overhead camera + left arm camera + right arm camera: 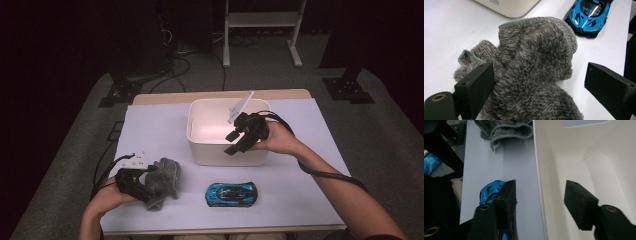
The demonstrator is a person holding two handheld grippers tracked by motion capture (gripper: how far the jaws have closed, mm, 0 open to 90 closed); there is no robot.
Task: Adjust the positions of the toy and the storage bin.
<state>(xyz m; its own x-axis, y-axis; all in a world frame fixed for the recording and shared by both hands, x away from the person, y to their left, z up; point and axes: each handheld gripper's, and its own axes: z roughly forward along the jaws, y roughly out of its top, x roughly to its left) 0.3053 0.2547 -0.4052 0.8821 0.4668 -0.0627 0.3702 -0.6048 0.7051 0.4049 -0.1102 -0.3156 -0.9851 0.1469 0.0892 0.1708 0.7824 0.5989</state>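
A grey fuzzy knitted cloth [166, 177] [536, 57] lies bunched at the front left of the white sheet. My left gripper [148, 194] [539, 85] is open, its jaws on either side of the cloth's near end without squeezing it. A blue toy car [231, 194] [589, 15] [489, 192] sits at the front middle. My right gripper [233, 142] [540, 195] is open and straddles the front wall of the white bin [220, 156] [574, 157], one jaw inside and one outside, with nothing held. The bin's inside looks bare.
The white sheet [305, 190] covers a wooden table [160, 98]. Beyond the far edge stand a white frame [262, 20] and black stands with cables on the grey floor. Cables trail from both grippers. A corner of the bin [509, 6] is just beyond the cloth.
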